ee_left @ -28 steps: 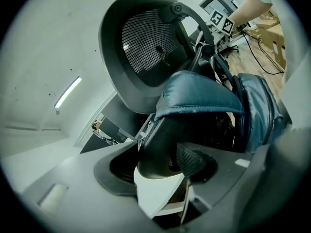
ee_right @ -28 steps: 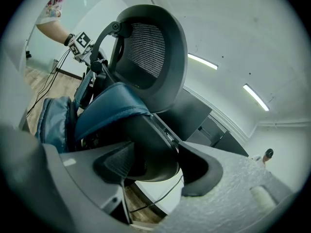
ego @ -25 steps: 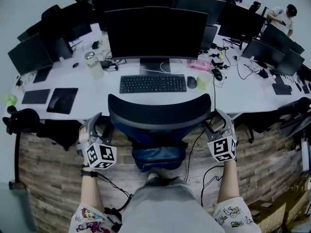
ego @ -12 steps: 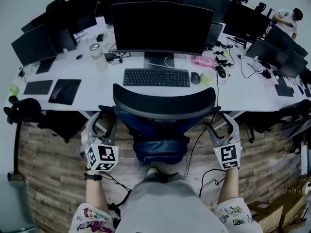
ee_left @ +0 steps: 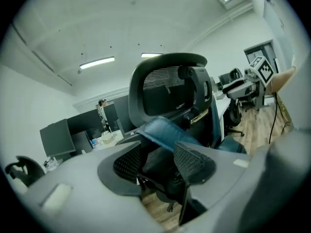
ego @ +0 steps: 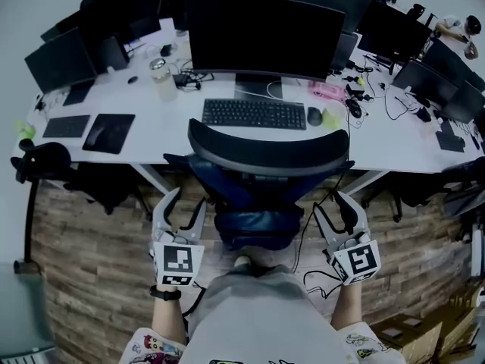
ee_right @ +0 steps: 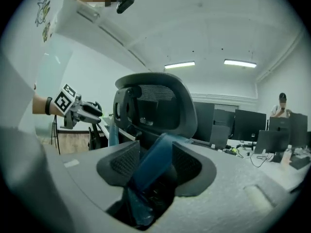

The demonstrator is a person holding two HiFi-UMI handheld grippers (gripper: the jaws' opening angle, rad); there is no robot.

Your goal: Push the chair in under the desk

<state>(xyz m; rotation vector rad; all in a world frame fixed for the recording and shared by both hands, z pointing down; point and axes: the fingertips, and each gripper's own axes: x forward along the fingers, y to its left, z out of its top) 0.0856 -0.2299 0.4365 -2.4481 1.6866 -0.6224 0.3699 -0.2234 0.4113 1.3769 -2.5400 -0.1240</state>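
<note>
Seen from the head, the left gripper [ego: 182, 207] and the right gripper [ego: 339, 209] hover over the wooden floor [ego: 98, 271], one on each side of the chair [ego: 269, 154] and clear of it. The gripper views cannot show that gap, since each sees blue padding [ee_right: 150, 174] low on the chair framed between its own jaws. Both pairs of jaws stand apart, have just been closing a little, and hold nothing. Only the gripper views, looking from low down, show the chair's mesh back standing upright, with the other gripper beyond it. The chair faces away from the person, its back toward them and its seat toward the desk [ego: 151, 139]. The curved top of the back runs left to right along the desk's near edge, just at it. How far the seat reaches under the desk is hidden. Only the head view shows the desktop, where a keyboard [ego: 254, 114] and mouse [ego: 314, 115] lie in front of a dark monitor [ego: 261, 32]. Farthest off, the right gripper view shows ceiling lights [ee_right: 180, 65] and a standing person [ee_right: 282, 103].
</note>
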